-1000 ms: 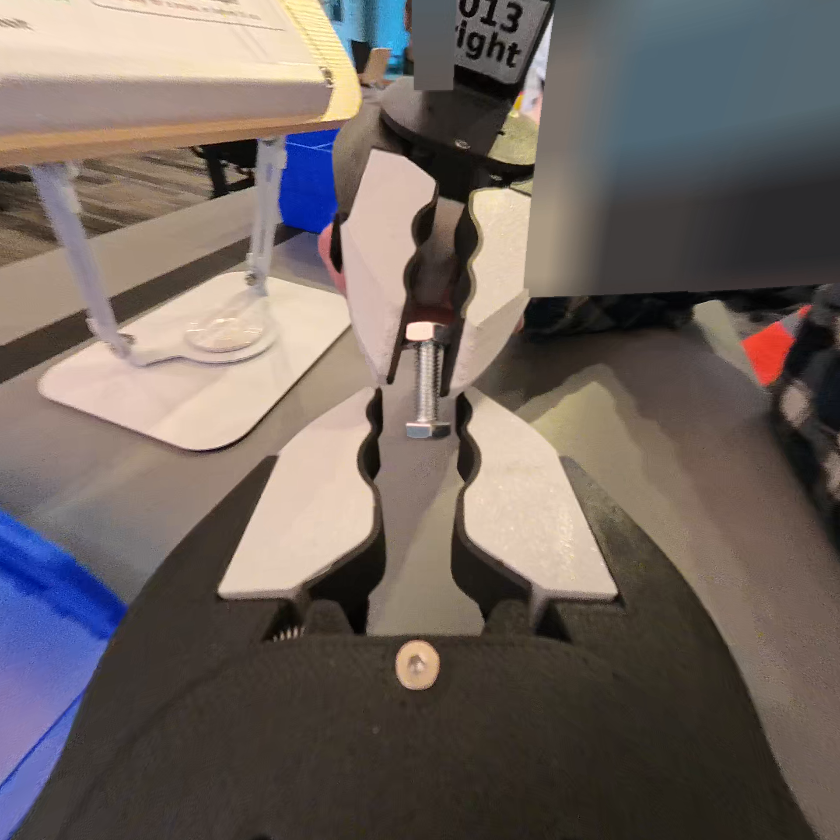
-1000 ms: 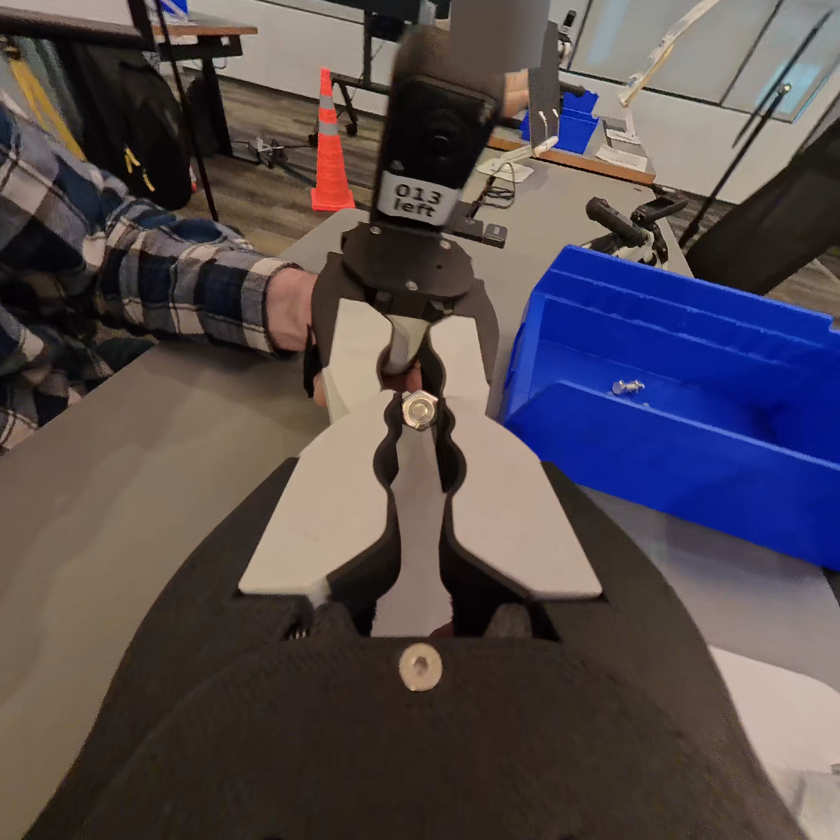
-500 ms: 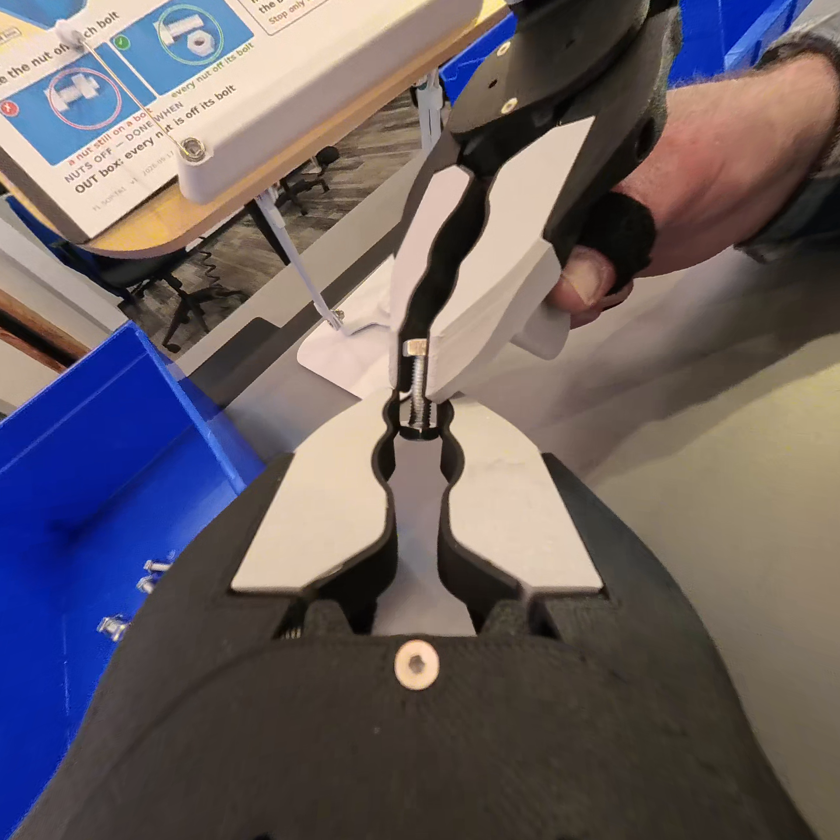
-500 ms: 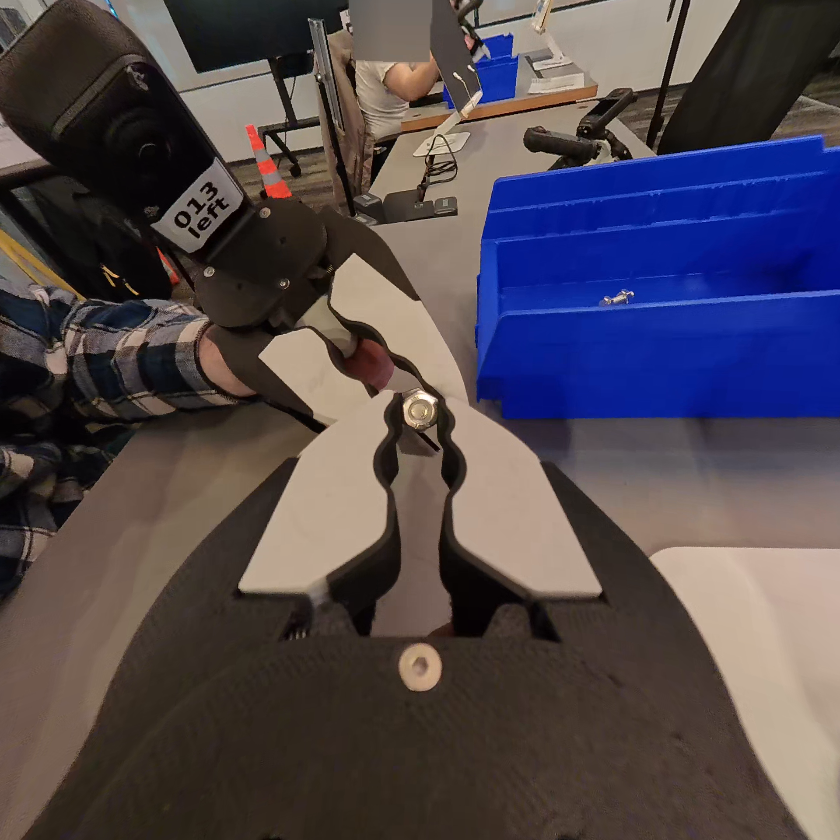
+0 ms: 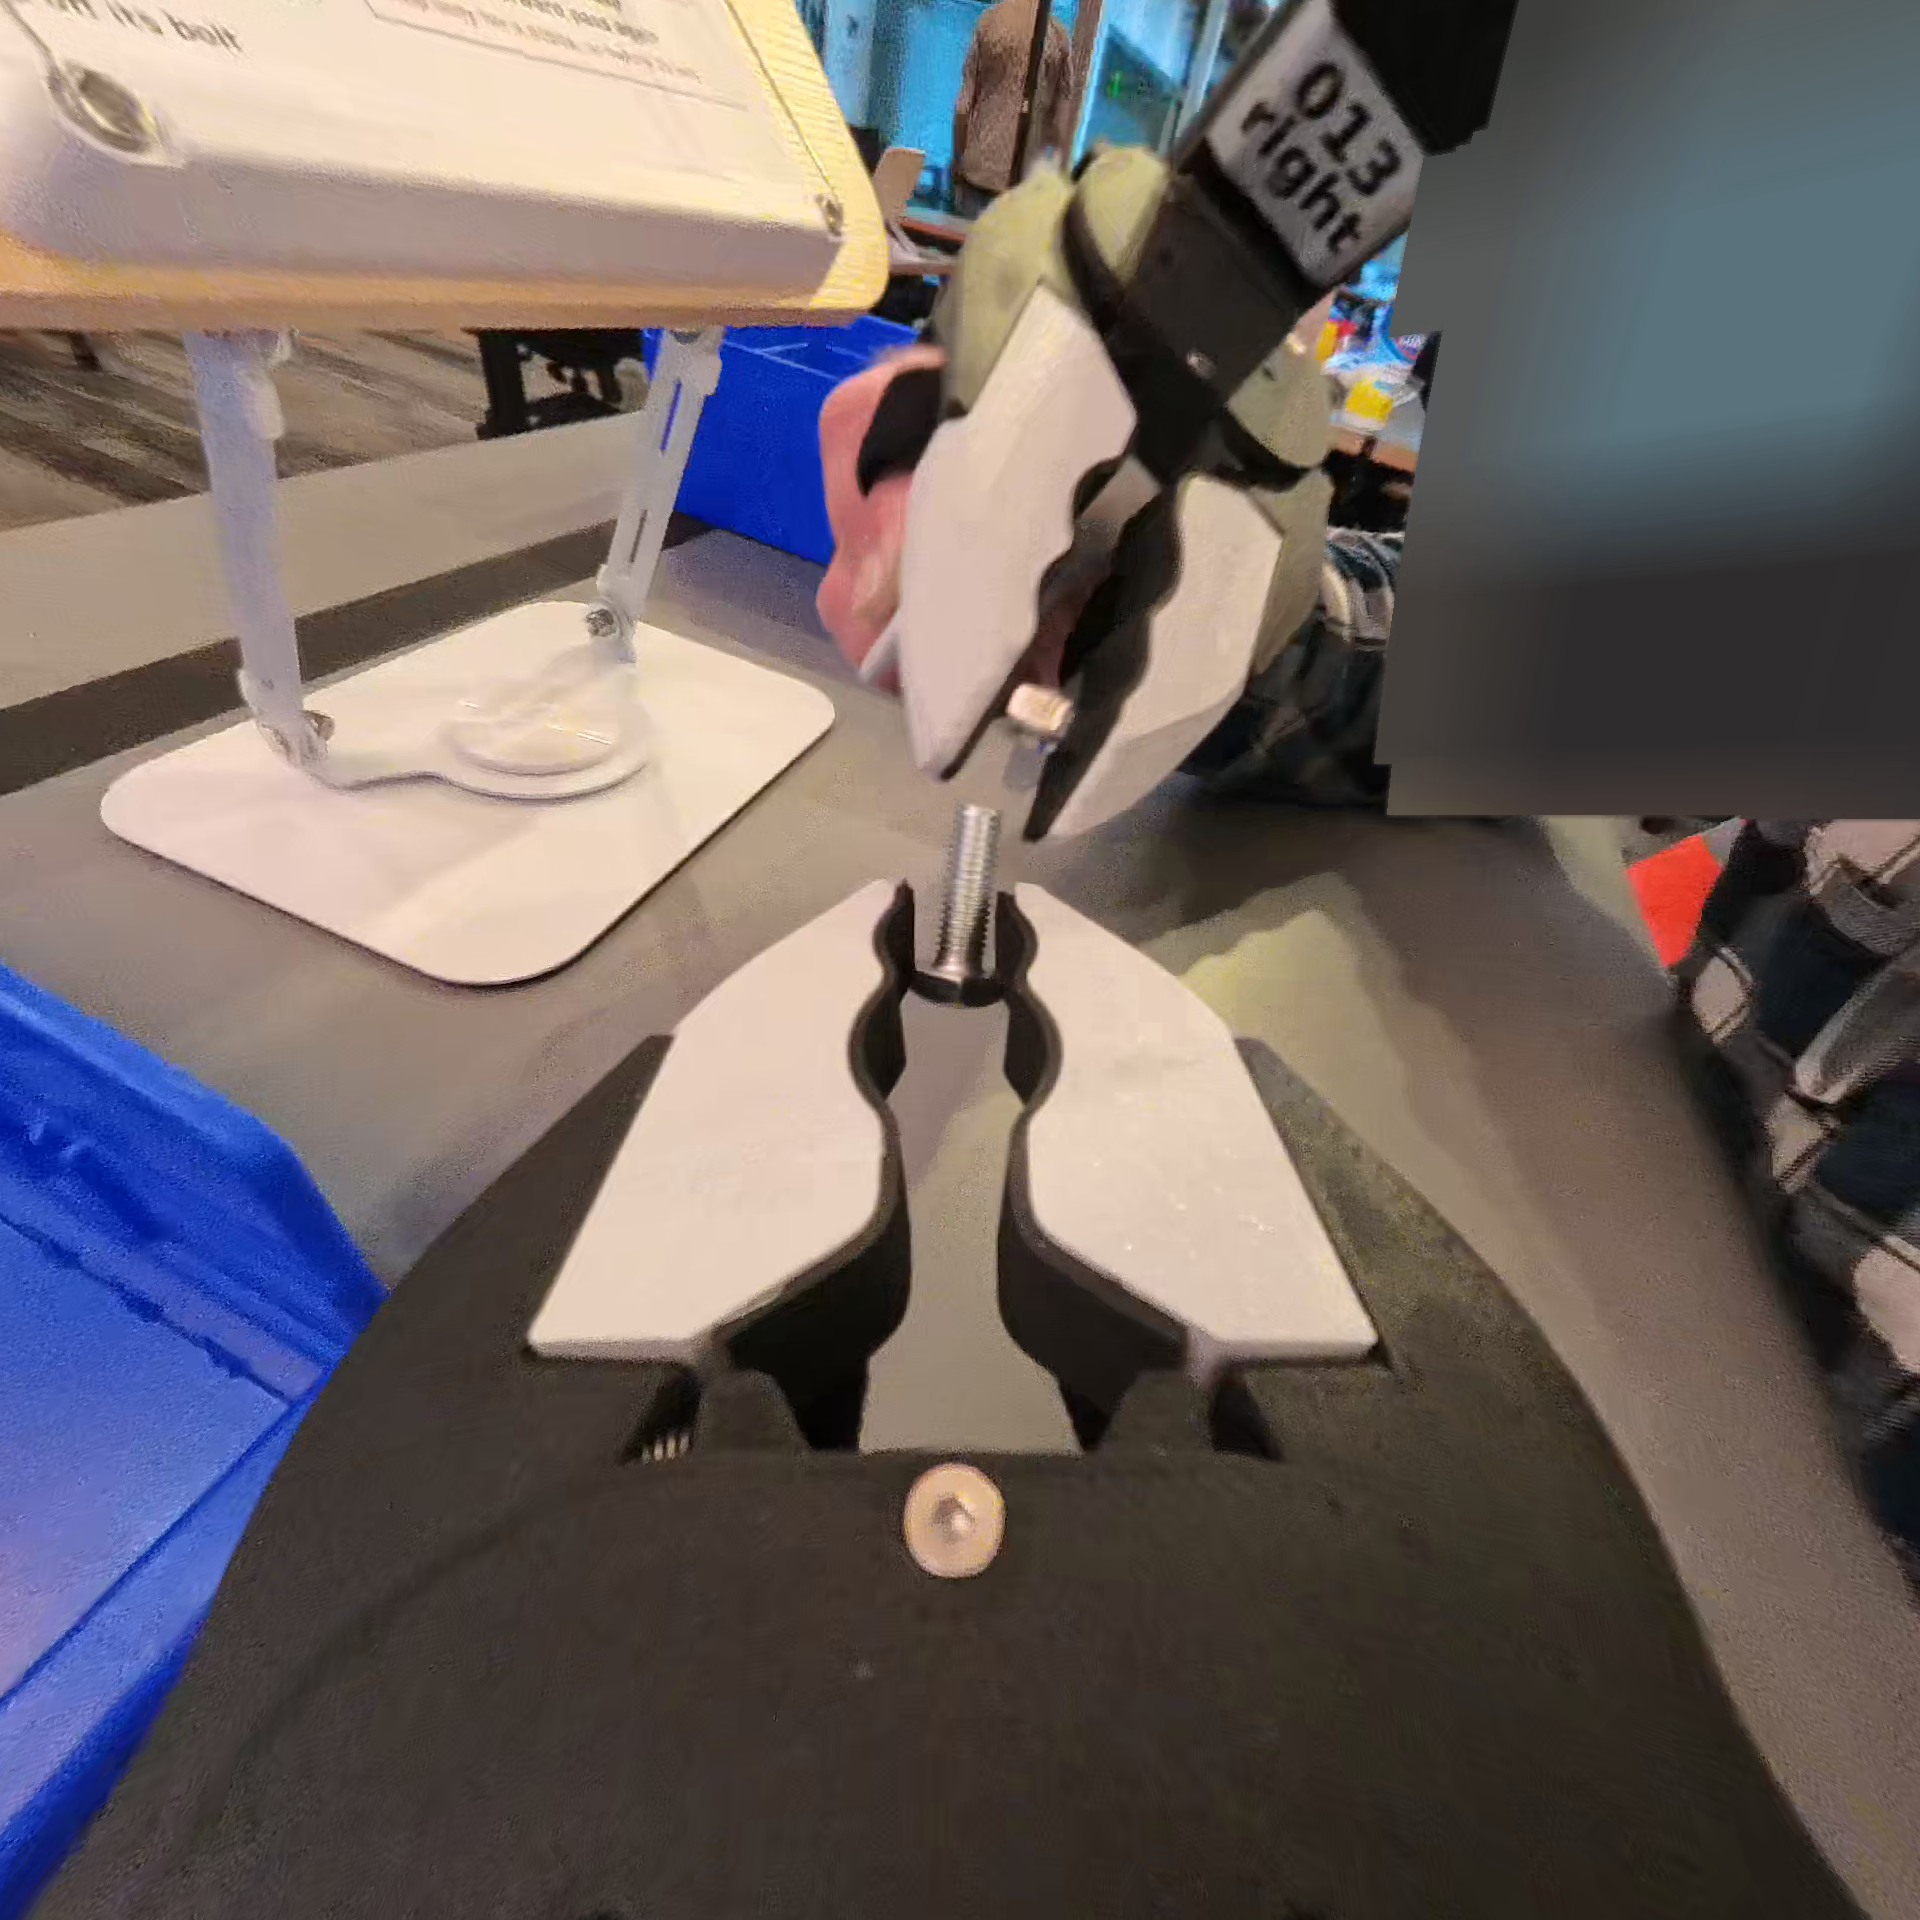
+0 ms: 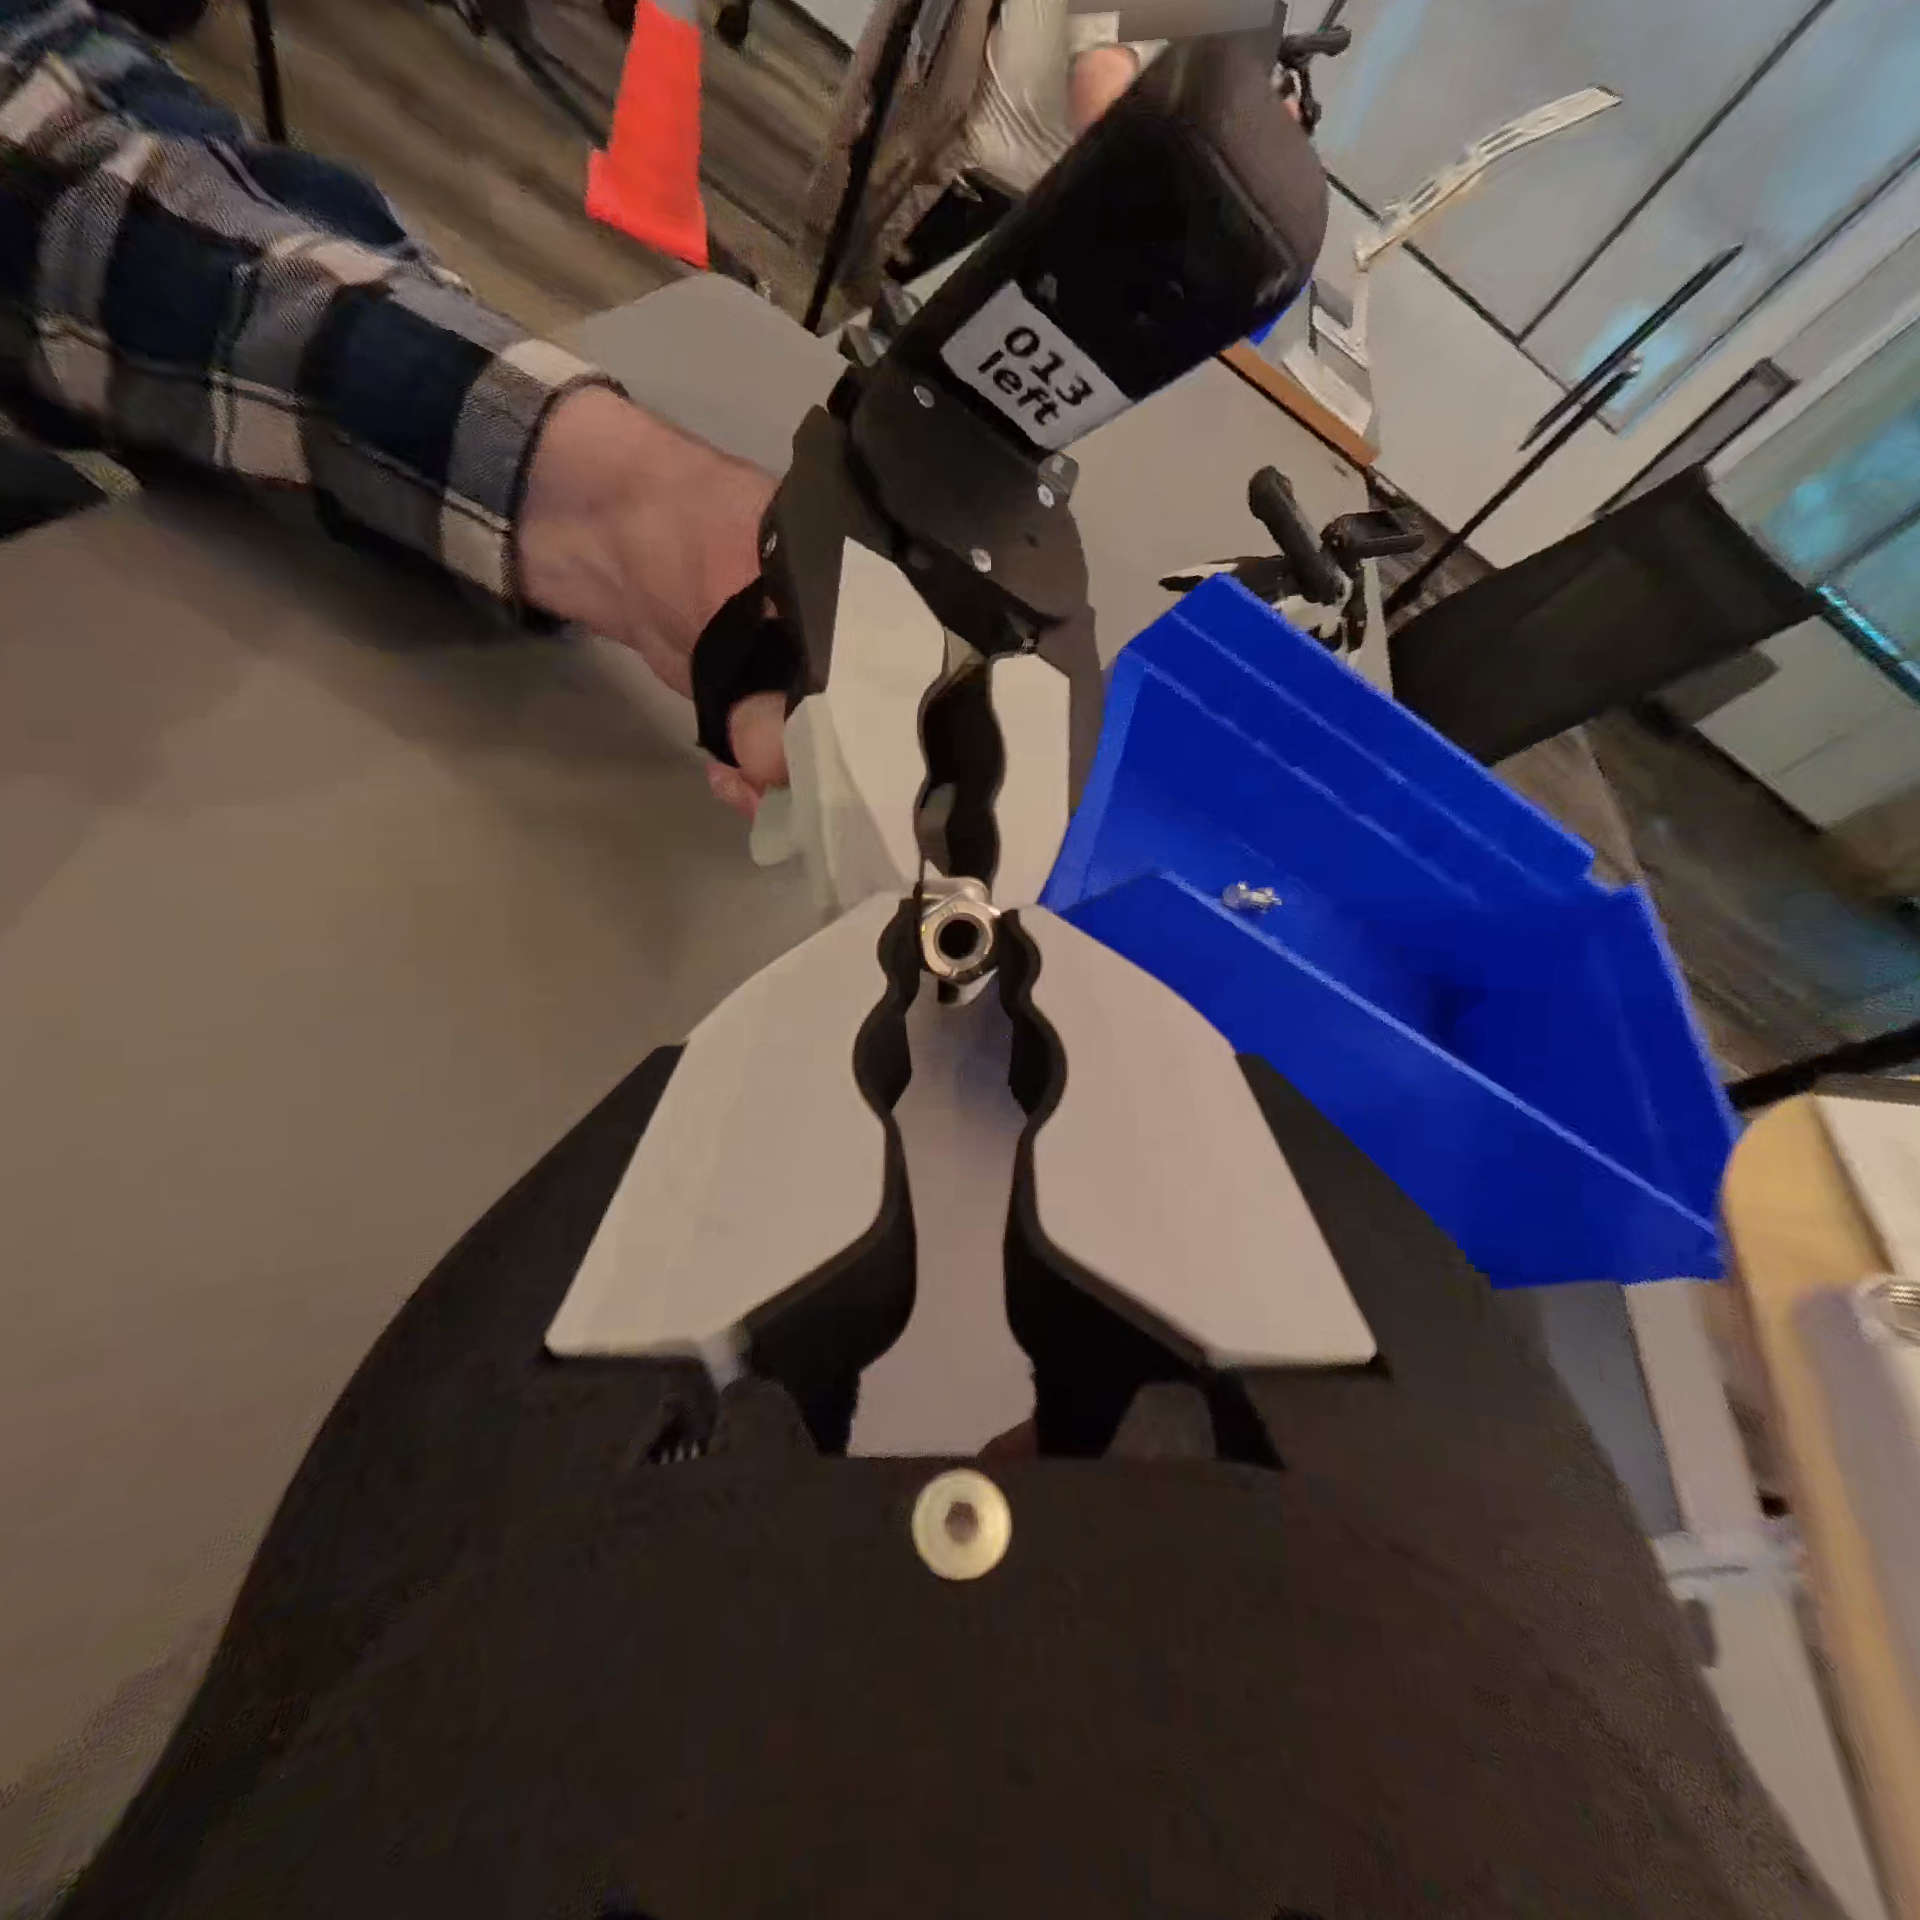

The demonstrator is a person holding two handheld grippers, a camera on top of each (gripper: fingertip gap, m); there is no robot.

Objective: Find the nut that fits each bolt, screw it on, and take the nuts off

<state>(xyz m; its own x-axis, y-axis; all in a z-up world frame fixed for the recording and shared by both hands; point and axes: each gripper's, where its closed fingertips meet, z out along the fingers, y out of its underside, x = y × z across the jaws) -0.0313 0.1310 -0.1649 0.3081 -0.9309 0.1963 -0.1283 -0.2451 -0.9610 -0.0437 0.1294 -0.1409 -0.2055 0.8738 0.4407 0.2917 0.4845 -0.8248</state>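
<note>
Centrally, grey matte table; blue plastic bin at 2 o'clock, white tilted document stand at 10 o'clock, orange cone on office floor. Silver threaded steel bolt: long axis toward 12 o'clock, head pinched in left gripper. Silver hex nut clamped by right gripper, bore facing camera, just off bolt tip. Plaid-sleeved hand grips left handle, gripper angled downward.

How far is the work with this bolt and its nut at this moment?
Done: the nut is off this bolt. In hand: the left gripper clamps the bolt, the right gripper the nut. Left: putting both away; another fastener lies in the blue bin.
</note>
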